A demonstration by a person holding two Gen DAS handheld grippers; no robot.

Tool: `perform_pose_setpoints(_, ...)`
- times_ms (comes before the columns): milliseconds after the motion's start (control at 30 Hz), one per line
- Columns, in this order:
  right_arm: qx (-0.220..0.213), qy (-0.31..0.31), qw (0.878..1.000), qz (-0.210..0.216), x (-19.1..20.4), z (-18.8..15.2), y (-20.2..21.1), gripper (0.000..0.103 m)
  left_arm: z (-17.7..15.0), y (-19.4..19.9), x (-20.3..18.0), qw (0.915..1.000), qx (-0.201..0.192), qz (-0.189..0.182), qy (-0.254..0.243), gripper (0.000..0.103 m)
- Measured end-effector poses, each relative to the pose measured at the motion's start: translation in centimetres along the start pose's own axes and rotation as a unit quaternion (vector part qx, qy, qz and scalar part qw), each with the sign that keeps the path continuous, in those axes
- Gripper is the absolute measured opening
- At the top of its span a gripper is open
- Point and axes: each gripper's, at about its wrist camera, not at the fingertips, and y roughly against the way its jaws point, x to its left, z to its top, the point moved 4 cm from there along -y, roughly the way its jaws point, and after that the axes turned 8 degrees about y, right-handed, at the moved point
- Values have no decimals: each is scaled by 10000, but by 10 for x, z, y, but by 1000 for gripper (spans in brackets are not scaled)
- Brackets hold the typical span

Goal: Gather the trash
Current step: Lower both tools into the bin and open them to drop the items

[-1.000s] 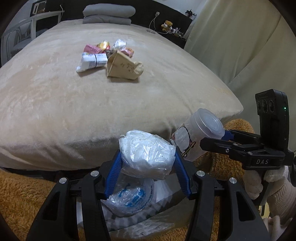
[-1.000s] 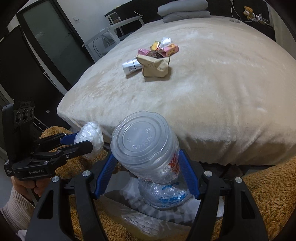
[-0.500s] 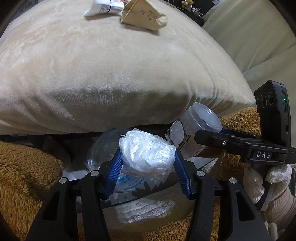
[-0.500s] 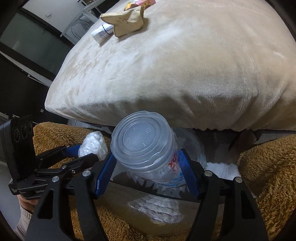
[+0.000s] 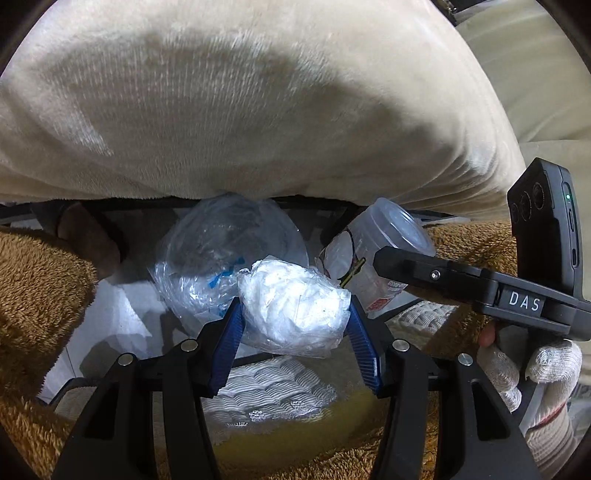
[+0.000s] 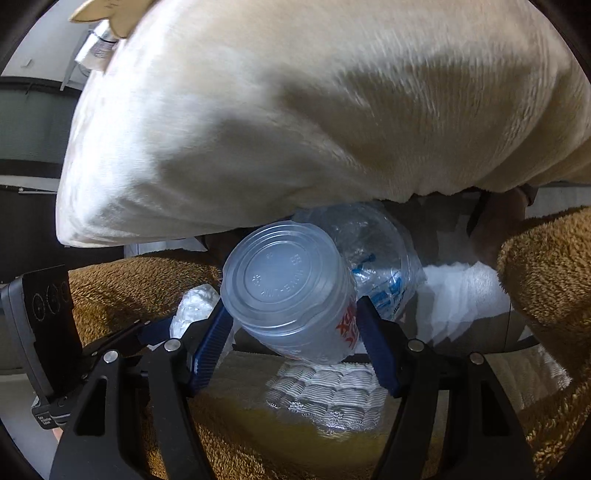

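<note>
My left gripper is shut on a crumpled wad of clear plastic, which bulges between the blue pads. My right gripper is shut on a clear plastic cup with red print, its base towards the camera. In the left wrist view the cup and the right gripper hang just to the right. The right wrist view shows the wad in the left gripper at the left. Both hang over an open dark-rimmed container that holds a crushed clear bottle.
The cream-covered bed overhangs the container's far side. Brown fuzzy fabric flanks the container on both sides. White patterned paper lies inside it. A paper bag and a tube lie on the bed, top left. A white-gloved hand holds the right gripper.
Both grippers have sunk from above the bed's surface to below its edge and tipped downward, still gripping the wad and the cup. The trash pile on the bed slid out of the left view.
</note>
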Motion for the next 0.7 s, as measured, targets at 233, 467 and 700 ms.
perform_pose_setpoints(233, 289, -195, 9993, -125, -7, 2, -21, 68, 8, -14, 15, 9990, 309, 85, 326, 54)
perform_pose_setpoints(467, 407, -306, 9987, -93, -12, 2, -31, 69, 5, -17, 15, 9987, 361, 174, 299, 55)
perform_pose_setpoints(700, 347, -431, 9985, -23, -15, 2, -29, 76, 4, -18, 12, 9986, 383, 172, 315, 65)
